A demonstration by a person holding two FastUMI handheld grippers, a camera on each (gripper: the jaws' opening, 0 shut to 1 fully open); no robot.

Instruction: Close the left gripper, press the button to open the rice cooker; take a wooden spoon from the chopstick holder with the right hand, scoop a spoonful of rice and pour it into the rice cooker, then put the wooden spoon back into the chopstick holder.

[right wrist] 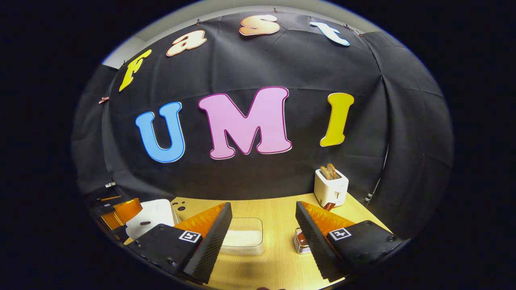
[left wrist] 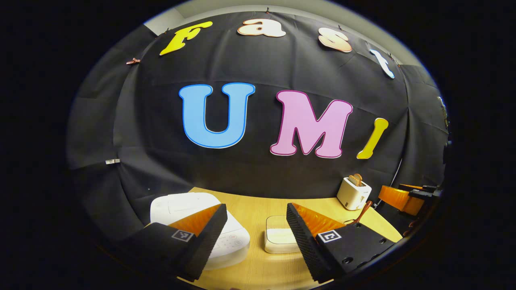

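Note:
The white rice cooker (left wrist: 181, 205) sits at the table's left with its lid down, partly behind one finger of my left gripper (left wrist: 255, 211), which is open and holds nothing. A shallow clear box of rice (left wrist: 278, 235) lies between the two fingers, farther off. In the right gripper view my right gripper (right wrist: 263, 209) is open and holds nothing, with the rice box (right wrist: 244, 235) ahead to the left. The chopstick holder (right wrist: 300, 241) peeks out by its right finger, and a wooden spoon handle (right wrist: 328, 206) rises behind that finger. The rice cooker (right wrist: 151, 215) is far left.
A white toaster (right wrist: 331, 187) holding toast stands at the back right of the wooden table (right wrist: 278, 262), near the black cloth wall. The toaster (left wrist: 354, 193) and the spoon handle (left wrist: 363, 211) also appear in the left gripper view, with the right gripper (left wrist: 403, 199) beyond them.

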